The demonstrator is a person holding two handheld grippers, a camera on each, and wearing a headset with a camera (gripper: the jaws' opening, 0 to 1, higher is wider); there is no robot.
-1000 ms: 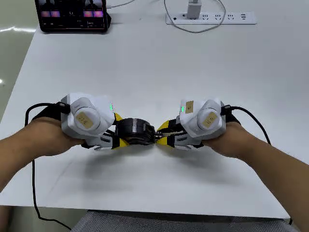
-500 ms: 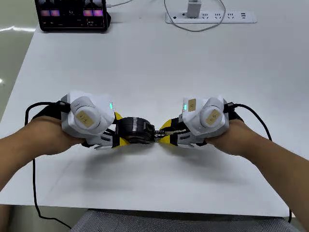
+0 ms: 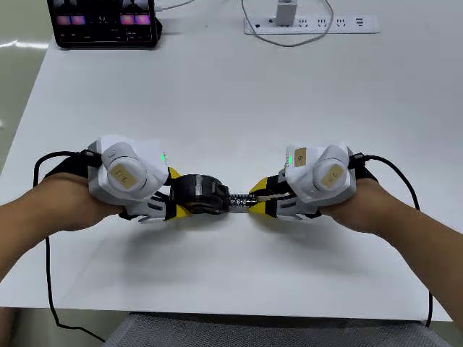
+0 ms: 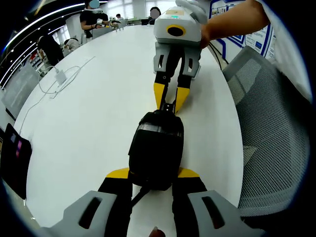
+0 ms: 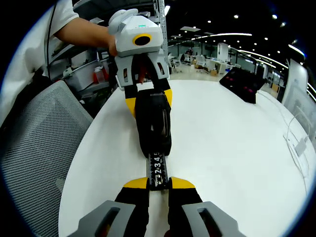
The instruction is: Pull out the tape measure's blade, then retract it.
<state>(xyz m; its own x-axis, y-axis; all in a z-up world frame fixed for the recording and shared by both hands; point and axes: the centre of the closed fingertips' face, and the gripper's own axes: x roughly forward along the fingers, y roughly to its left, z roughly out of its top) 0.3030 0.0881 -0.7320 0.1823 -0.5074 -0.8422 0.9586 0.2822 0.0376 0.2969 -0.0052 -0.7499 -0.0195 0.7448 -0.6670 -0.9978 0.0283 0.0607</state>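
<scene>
A black tape measure (image 3: 199, 195) sits low over the white table near its front edge. My left gripper (image 3: 173, 203) is shut on its case (image 4: 155, 148), one yellow-tipped jaw on each side. My right gripper (image 3: 255, 201) is shut on the end of the blade (image 5: 157, 174), which shows a short stretch of black tape with white numbers between the case (image 5: 153, 123) and the jaws. In the left gripper view the right gripper (image 4: 168, 103) points straight at the case's mouth. The blade (image 3: 239, 200) spans the small gap between the two grippers.
A black device with pink lit screens (image 3: 103, 20) stands at the far left of the table (image 3: 289, 108). A white power strip (image 3: 311, 24) with a plugged charger and looping cable lies at the far edge. A grey mesh chair (image 4: 266, 128) stands by the table's front edge.
My right gripper has moved to the right, away from the case, drawing a short length of blade out. The left gripper holds the case still.
</scene>
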